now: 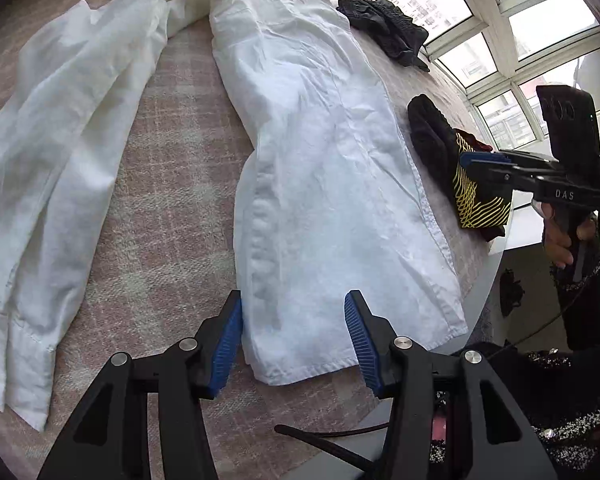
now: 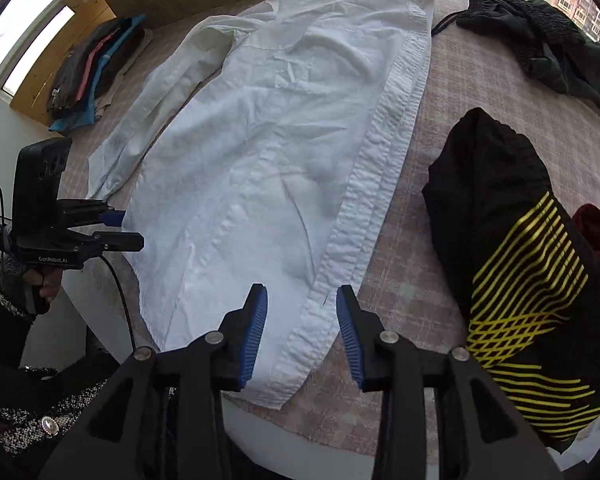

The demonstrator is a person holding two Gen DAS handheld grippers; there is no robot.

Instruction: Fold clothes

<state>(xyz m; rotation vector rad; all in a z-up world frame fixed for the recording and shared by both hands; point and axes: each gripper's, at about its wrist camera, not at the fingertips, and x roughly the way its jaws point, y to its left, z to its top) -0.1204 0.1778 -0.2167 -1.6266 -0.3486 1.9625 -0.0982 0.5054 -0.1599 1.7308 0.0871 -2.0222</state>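
A white shirt [image 1: 320,152] lies lengthwise on the pink checked tablecloth [image 1: 168,208], its body folded into a long strip and one sleeve [image 1: 60,128] spread out to the left. My left gripper [image 1: 294,300] hangs open just above the shirt's near hem, its blue pads [image 1: 226,336] either side of the strip's left corner and not pressing it. In the right wrist view the shirt [image 2: 260,152] shows its button placket [image 2: 380,152]. My right gripper [image 2: 300,292] stands open over the placket's lower end, holding nothing. Each gripper shows in the other's view: right [image 1: 470,164], left [image 2: 128,229].
A black garment with yellow lines [image 2: 532,280] lies right of the shirt, by the table's rounded edge [image 1: 496,276]. Another dark garment [image 2: 548,40] is bunched at the far right by the windows. Folded clothes [image 2: 96,72] are stacked on a wooden surface off the far left.
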